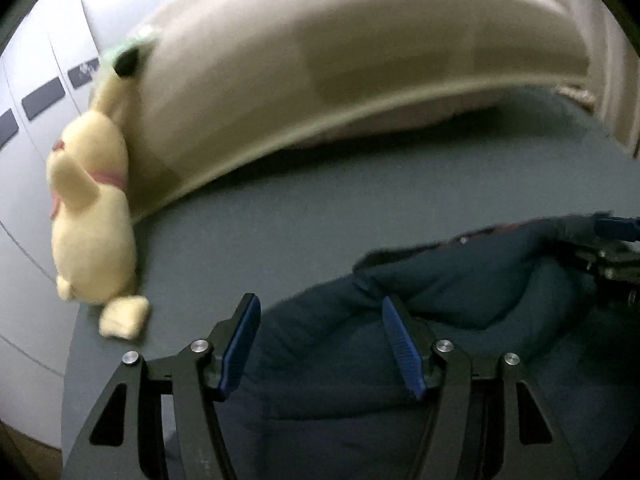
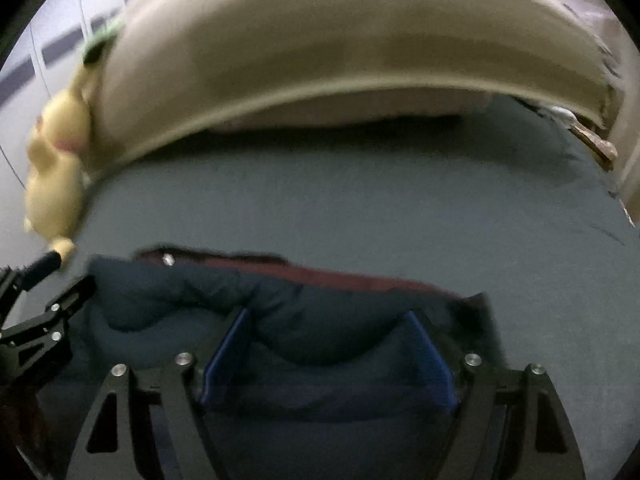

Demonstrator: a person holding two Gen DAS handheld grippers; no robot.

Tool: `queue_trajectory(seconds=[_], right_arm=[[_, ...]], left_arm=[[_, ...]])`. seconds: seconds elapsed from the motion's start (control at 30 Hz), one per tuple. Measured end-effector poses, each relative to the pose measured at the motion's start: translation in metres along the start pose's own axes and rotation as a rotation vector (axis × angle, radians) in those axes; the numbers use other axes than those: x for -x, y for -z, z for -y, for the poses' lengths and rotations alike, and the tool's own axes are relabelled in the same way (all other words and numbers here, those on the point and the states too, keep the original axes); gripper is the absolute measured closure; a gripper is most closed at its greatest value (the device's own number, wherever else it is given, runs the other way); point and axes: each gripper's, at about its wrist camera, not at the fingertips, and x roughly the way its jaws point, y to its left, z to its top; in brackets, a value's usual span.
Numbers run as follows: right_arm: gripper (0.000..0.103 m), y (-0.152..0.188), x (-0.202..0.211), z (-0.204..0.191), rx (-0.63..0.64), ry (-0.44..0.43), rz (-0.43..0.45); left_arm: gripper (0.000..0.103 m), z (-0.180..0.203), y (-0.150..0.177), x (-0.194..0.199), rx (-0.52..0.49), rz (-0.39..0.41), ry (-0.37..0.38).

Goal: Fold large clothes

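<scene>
While spread wide, fingers (image 1: 394, 340) over jacket (image 2: 280, 304)

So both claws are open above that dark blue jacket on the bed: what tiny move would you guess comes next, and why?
Probably lowering the left claw and right claw onto the navy jacket and closing. Both are open, holding nothing, and the jacket lies bunched on the grey bed sheet.
</scene>
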Motion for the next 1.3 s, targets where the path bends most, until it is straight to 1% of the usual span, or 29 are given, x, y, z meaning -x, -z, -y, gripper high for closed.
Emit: queue_trajectory(seconds=[0.1, 0.2, 0.23, 0.33, 0.37, 0.5, 0.57, 0.8, 0.87, 0.93, 1.0, 1.07, 1.17, 1.23, 1.27, 1.3], right_arm=[[0.022, 0.002, -0.018, -0.002, -0.011, 0.028, -0.034], [0.019, -0.004, -0.028, 0.005, -0.038, 0.037, -0.065], [0.018, -0.009, -0.036, 0.001, -0.038, 0.041, -0.082], [0.014, -0.011, -0.046, -0.001, -0.056, 0.041, -0.093], [0.011, -0.010, -0.047, 0.000, -0.059, 0.043, -0.099], [0.005, -0.015, -0.056, 0.007, -0.084, 0.040, -0.118], [0.002, -0.015, -0.061, 0.008, -0.093, 0.037, -0.128], [0.001, -0.023, -0.068, 0.011, -0.110, 0.017, -0.143], [0.000, -0.022, -0.065, 0.020, -0.124, -0.004, -0.150], [0.000, -0.026, -0.060, 0.031, -0.155, -0.041, -0.166], [0.000, -0.028, -0.038, 0.042, -0.189, -0.070, -0.127], [0.000, -0.027, -0.006, 0.059, -0.192, -0.078, -0.077], [0.000, -0.009, 0.028, 0.095, -0.220, -0.084, -0.066], [0.000, 0.009, 0.040, 0.124, -0.244, -0.071, -0.063], [0.000, 0.022, 0.043, 0.143, -0.280, -0.078, -0.074], [0.000, 0.037, 0.043, 0.162, -0.335, -0.106, -0.109]], left_arm=[[0.039, 0.008, -0.006, -0.024, 0.013, -0.057, -0.019], [0.039, 0.011, -0.010, -0.031, 0.022, -0.081, -0.026], [0.039, 0.012, -0.009, -0.034, 0.016, -0.088, -0.029], [0.039, 0.012, -0.007, -0.036, 0.017, -0.093, -0.031], [0.038, 0.014, -0.007, -0.037, 0.020, -0.096, -0.029], [0.038, 0.017, -0.009, -0.037, 0.032, -0.105, -0.016], [0.038, 0.011, -0.007, -0.037, 0.039, -0.107, -0.013], [0.036, 0.005, -0.007, -0.040, 0.059, -0.115, -0.001], [0.031, -0.002, -0.008, -0.040, 0.083, -0.116, 0.005], [0.031, -0.013, -0.008, -0.033, 0.128, -0.110, 0.048], [0.031, -0.028, -0.005, -0.019, 0.183, -0.106, 0.094], [0.031, -0.043, 0.002, -0.003, 0.187, -0.116, 0.122], [0.031, -0.072, 0.022, 0.029, 0.165, -0.068, 0.123], [0.031, -0.094, 0.042, 0.048, 0.190, -0.051, 0.136], [0.030, -0.105, 0.054, 0.056, 0.214, -0.054, 0.153], [0.030, -0.114, 0.064, 0.062, 0.238, -0.045, 0.173]])
